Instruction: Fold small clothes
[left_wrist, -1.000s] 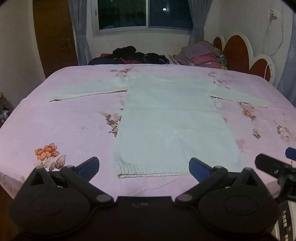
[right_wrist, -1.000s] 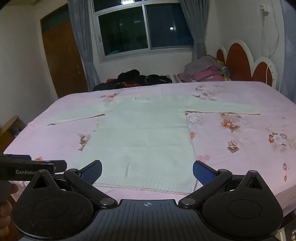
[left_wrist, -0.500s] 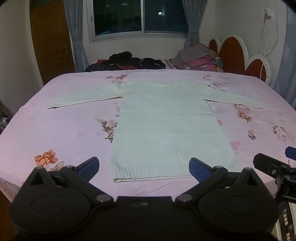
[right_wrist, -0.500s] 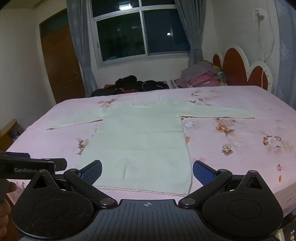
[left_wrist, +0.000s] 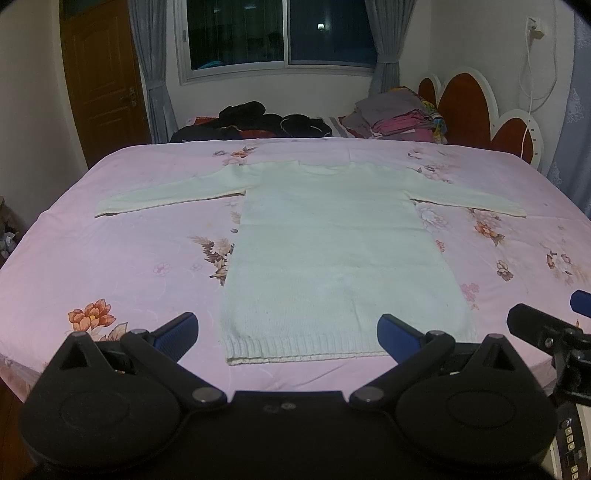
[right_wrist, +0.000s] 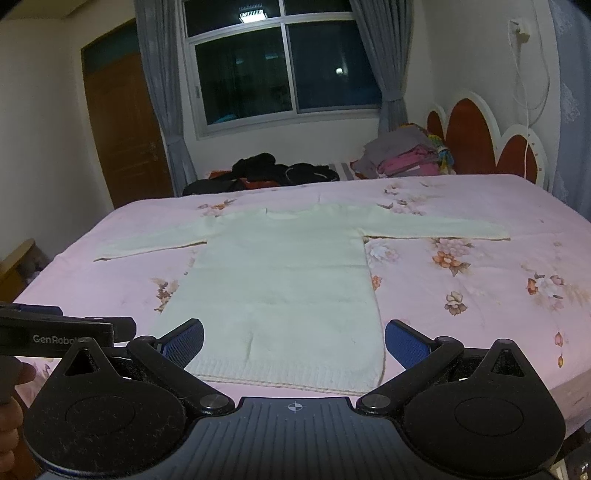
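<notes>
A pale cream knit sweater (left_wrist: 332, 251) lies flat on the pink floral bed (left_wrist: 129, 266), sleeves spread left and right, ribbed hem nearest me. It also shows in the right wrist view (right_wrist: 280, 288). My left gripper (left_wrist: 286, 332) is open and empty, hovering above the hem at the bed's near edge. My right gripper (right_wrist: 293, 341) is open and empty, also above the hem, to the right of the left one. Neither touches the sweater.
Dark clothes (left_wrist: 258, 120) and a stack of folded clothes (left_wrist: 399, 116) lie at the bed's far side below the window. A red scalloped headboard (left_wrist: 480, 110) stands at the right. A wooden door (left_wrist: 103, 85) is at the far left.
Both grippers have lifted and tilted upward, so more of the window and walls shows. The sweater has not moved. Both stay open.
</notes>
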